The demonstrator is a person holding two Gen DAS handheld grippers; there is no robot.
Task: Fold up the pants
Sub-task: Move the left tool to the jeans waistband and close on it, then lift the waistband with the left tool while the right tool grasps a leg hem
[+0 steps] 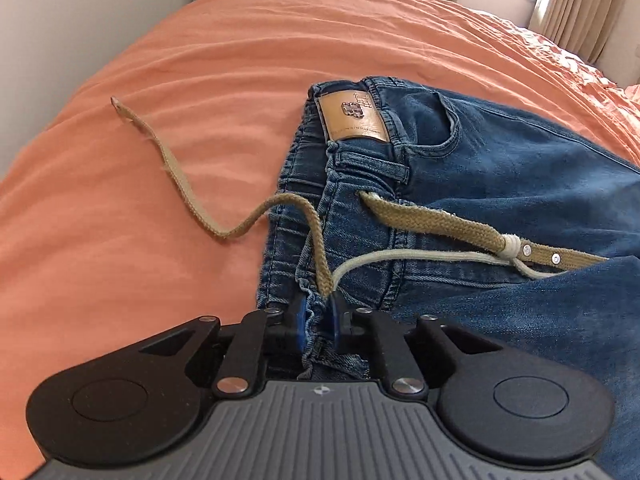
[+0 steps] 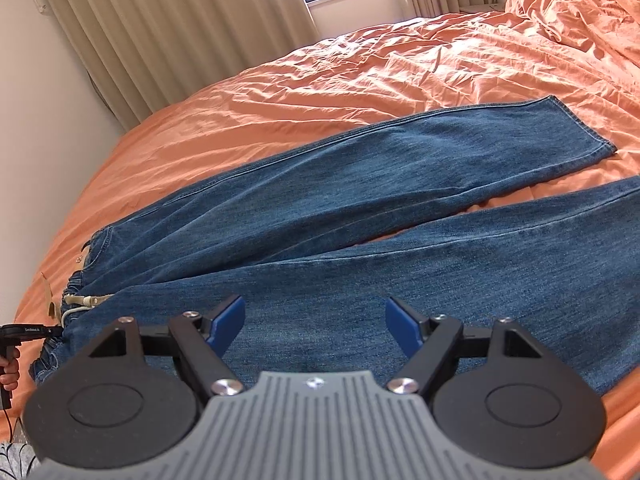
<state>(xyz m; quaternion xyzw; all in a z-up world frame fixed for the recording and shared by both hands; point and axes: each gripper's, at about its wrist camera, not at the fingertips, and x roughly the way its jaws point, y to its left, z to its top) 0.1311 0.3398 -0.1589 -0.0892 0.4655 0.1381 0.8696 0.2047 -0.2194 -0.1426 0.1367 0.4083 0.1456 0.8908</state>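
Jeans (image 2: 360, 208) flat on bed (image 1: 180, 60), legs spread. Left gripper (image 1: 318, 322) pinches waistband (image 1: 310, 320) at near edge; right gripper (image 2: 316, 326) wide, empty over thigh. Step: first lengthwise fold; next needs second hold.

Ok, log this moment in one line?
left gripper: shut on jeans waistband | right gripper: open, over jeans leg | jeans: legs spread flat on orange bed sheet, unfolded

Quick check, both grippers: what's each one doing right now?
Left gripper: shut on the jeans waistband.
Right gripper: open, holding nothing, above the jeans leg.
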